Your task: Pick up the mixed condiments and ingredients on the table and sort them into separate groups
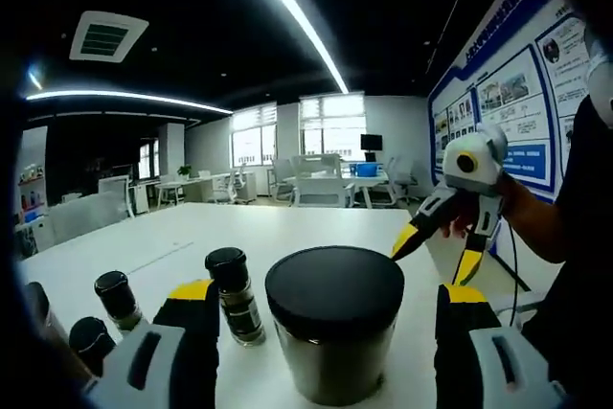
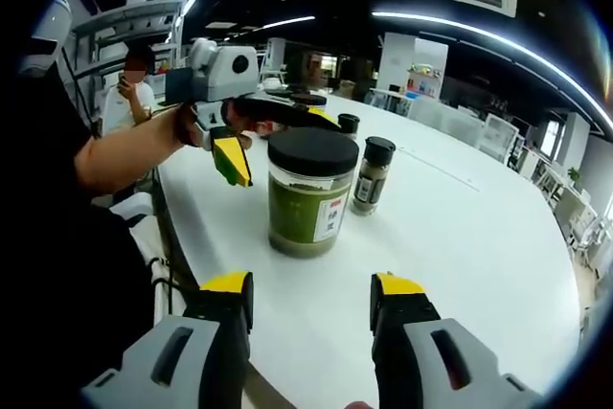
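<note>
A big jar (image 1: pixel 334 332) with a black lid and green contents (image 2: pixel 309 193) stands on the white table (image 1: pixel 287 232). My left gripper (image 1: pixel 329 292) is open, with one yellow-tipped jaw on each side of the jar and neither touching it. The right gripper view shows that left gripper (image 2: pixel 285 148) straddling the jar's lid. My right gripper (image 2: pixel 312 284) is open and holds nothing, a short way in front of the jar; it hangs in the air (image 1: pixel 431 263) to the right of the jar. A small spice bottle (image 1: pixel 235 294) (image 2: pixel 372 174) stands close beside the jar.
Two more small black-capped bottles (image 1: pixel 117 299) (image 1: pixel 91 342) stand left of the jar, and another cap (image 2: pixel 349 123) shows behind it. The table edge (image 2: pixel 177 237) runs near the person's arm. Office desks and chairs (image 1: pixel 321 184) lie beyond, and a poster wall (image 1: pixel 508 102).
</note>
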A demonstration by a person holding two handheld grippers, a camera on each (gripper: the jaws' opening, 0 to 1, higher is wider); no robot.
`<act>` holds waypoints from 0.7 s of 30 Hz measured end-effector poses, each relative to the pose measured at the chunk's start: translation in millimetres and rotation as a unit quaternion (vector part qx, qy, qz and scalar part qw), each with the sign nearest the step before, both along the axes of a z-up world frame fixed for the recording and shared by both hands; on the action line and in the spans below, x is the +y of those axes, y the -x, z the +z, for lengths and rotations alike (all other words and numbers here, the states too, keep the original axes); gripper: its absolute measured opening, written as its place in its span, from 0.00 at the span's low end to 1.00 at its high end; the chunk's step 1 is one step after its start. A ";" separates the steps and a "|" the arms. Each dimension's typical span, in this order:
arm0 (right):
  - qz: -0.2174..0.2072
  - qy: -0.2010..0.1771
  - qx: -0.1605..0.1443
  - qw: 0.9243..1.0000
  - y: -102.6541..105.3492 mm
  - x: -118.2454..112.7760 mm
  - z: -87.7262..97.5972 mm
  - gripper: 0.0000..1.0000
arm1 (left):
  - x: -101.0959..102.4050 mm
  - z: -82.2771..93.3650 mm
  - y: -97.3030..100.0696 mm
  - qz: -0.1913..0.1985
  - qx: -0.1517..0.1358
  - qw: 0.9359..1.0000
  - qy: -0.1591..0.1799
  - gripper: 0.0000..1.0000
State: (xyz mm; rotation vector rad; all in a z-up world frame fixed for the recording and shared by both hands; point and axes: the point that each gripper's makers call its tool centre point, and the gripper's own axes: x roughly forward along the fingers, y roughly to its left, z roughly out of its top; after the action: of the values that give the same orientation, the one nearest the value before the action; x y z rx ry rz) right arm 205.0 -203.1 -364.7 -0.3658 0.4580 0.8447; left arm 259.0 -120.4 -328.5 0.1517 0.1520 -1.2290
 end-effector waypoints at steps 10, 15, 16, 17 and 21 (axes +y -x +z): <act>0.001 0.001 0.002 1.000 1.3 0.4 0.3 0.49 | -9.2 -6.7 -2.0 0.000 0.016 1.000 0.010 0.86; -0.002 -0.001 0.005 1.000 0.1 -0.9 -1.1 0.49 | -14.2 -10.0 0.4 -0.004 0.011 1.000 0.007 0.81; -0.002 0.001 0.006 1.000 0.1 -1.0 -2.2 0.49 | -15.1 -9.0 0.8 -0.006 0.012 1.000 0.010 0.80; -0.002 0.001 0.007 1.000 0.0 -1.1 -3.0 0.49 | -16.2 -7.2 1.1 -0.009 0.015 1.000 0.016 0.79; -0.002 0.001 0.009 1.000 0.6 -0.4 -4.4 0.49 | -16.3 -2.3 0.2 -0.009 0.014 0.999 0.027 0.73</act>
State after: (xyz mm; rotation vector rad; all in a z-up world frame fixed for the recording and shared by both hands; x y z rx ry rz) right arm 204.5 -203.5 -369.1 -0.3591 0.4753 0.8448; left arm 258.8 -136.6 -330.8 0.0888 0.1426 -1.2520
